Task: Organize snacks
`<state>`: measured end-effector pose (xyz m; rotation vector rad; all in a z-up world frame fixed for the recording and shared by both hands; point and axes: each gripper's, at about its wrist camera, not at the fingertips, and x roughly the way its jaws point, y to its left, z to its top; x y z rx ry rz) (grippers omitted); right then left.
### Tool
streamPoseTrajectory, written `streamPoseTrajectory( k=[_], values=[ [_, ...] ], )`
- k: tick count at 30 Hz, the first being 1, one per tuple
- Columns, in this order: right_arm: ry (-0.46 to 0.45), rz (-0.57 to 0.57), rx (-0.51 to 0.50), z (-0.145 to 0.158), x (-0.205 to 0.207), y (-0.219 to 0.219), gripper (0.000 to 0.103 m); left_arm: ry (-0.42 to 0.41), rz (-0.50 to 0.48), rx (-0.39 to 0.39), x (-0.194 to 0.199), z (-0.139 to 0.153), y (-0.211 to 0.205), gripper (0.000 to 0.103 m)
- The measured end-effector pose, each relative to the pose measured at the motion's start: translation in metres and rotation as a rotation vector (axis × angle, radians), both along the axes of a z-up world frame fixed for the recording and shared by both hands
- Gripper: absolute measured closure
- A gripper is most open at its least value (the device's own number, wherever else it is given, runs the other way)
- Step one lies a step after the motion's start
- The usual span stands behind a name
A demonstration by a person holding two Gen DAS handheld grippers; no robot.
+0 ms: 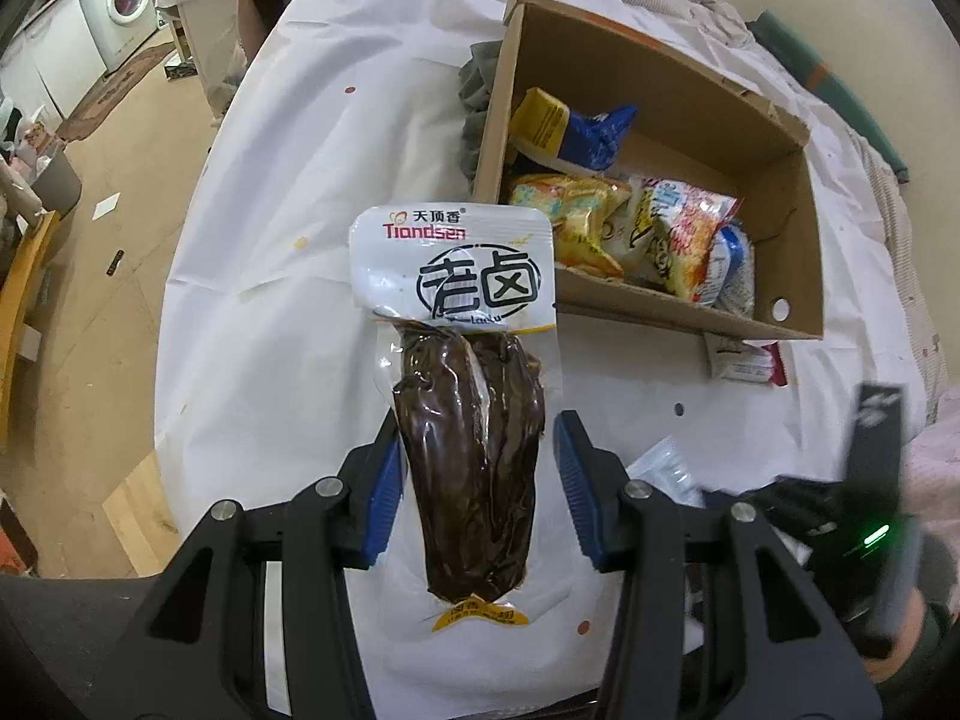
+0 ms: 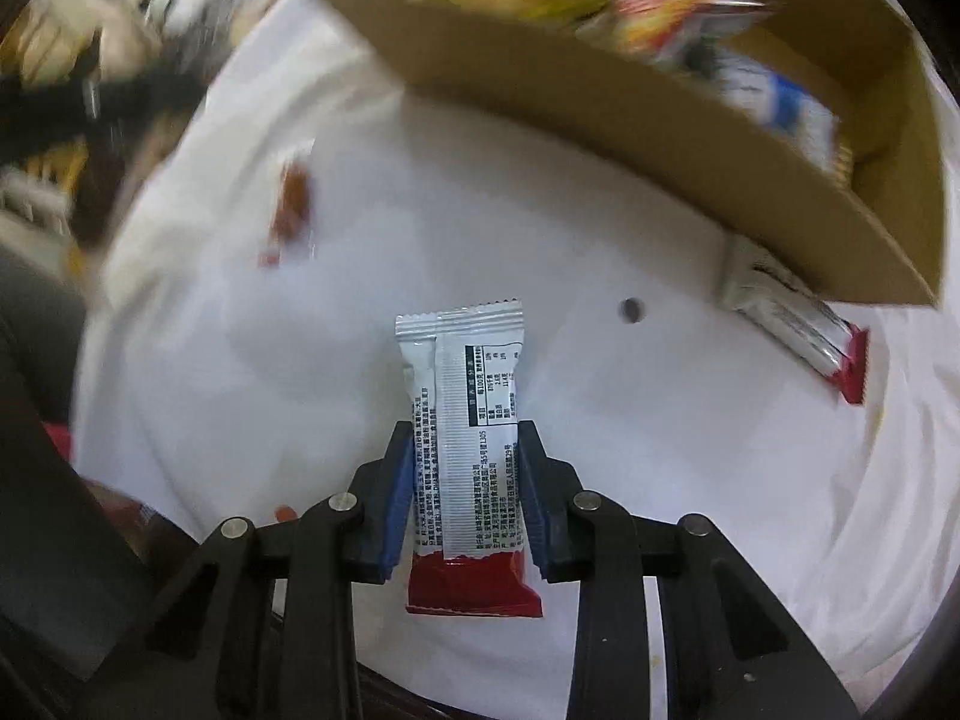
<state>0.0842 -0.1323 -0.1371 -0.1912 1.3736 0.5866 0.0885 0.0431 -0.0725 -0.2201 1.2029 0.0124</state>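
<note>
The left gripper (image 1: 480, 480) is seen with its jaws set part-way open around a vacuum-sealed pouch of dark braised meat (image 1: 468, 396), which is held pointing away from the jaws with its white printed header furthest out; the left blue pad appears to be against the pouch's edge, while a sliver of white is seen between the right pad and the dark bulge, so whether the pouch is truly pinched cannot be told from this view. Beyond the jaws and to their right, an open cardboard box (image 1: 774, 192) is seen on the white-covered desk (image 1: 270, 240), with yellow, blue and orange snack bags (image 1: 624, 222) already lying inside. Just right of the jaws, a small clear-white wrapper (image 1: 666, 468) is partly visible. The right gripper (image 2: 465, 480) is seen with its jaws narrowed onto a silver-and-red snack bar (image 2: 468, 420), both blue pads being pressed against its long sides; the silver crimped end projects forward of the jaws and the red end lies back between the fingers. Ahead of these jaws and to the right, a second silver-and-red bar (image 2: 798, 330) is tucked against the box's near wall (image 2: 600, 114); ahead and to the left, a blurred small reddish-brown packet (image 2: 294, 204) lies on the desk
</note>
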Motion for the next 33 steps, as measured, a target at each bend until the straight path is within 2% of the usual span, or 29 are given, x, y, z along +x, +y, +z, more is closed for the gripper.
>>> streamPoseTrajectory(
  k=[4, 8, 19, 27, 31, 33],
  values=[
    [-0.043, -0.094, 0.054, 0.013, 0.012, -0.018, 0.069, 0.014, -0.004, 0.024, 0.001, -0.007, -0.004, 0.059],
    [-0.083, -0.172, 0.13, 0.028, 0.023, -0.034, 0.069, 0.01, 0.002, 0.008, 0.001, -0.011, -0.005, 0.059],
    [-0.137, -0.223, 0.241, 0.06, 0.028, -0.055, 0.069, -0.028, 0.012, 0.087, 0.001, -0.017, -0.005, 0.059],
    [-0.226, -0.302, 0.386, 0.088, 0.046, -0.07, 0.069, -0.102, 0.014, 0.07, 0.003, 0.01, -0.006, 0.059],
    [-0.294, -0.34, 0.42, 0.111, 0.054, -0.088, 0.069, -0.113, 0.014, 0.043, 0.013, 0.029, -0.008, 0.059],
    [-0.344, -0.396, 0.406, 0.122, 0.057, -0.105, 0.069, -0.134, -0.001, 0.048, 0.021, 0.042, -0.013, 0.059]
  ],
)
